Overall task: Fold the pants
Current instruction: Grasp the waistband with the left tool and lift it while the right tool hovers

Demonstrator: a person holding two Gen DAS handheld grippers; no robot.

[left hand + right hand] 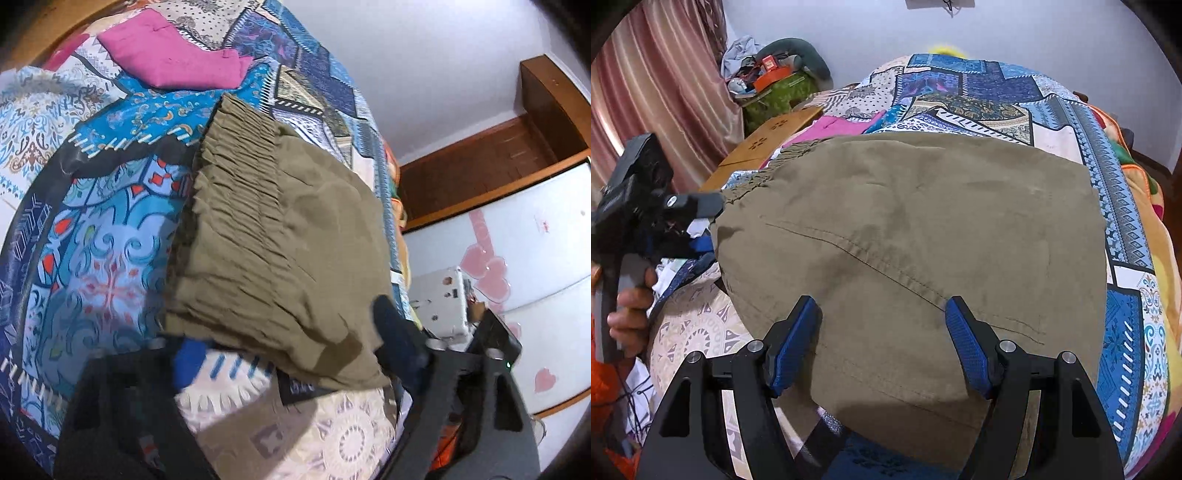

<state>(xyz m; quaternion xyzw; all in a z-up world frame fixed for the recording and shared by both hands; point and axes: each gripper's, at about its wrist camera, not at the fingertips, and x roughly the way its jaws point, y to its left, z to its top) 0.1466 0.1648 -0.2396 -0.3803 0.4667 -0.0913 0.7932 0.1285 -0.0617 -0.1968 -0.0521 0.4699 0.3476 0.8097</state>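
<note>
Olive pants point(288, 221) lie folded on the patterned bedspread point(110, 240), with the gathered waistband towards the far left. My left gripper point(288, 336) straddles the near edge of the pants; its jaws stand wide and I see neither pad pressing on the cloth. From the right wrist view this left gripper point(711, 225) sits at the left edge of the pants point(923, 221), beside the waistband, held by a hand point(628, 306). My right gripper point(880, 302) is open just over the near part of the pants, and its blue pads point(798, 347) hold nothing.
A folded magenta garment point(173, 55) lies further back on the bed. A wooden board point(768, 136), a pink curtain point(665, 92) and a pile of clutter point(772, 74) stand at the far left. A white cabinet with pink hearts point(517, 240) is beside the bed.
</note>
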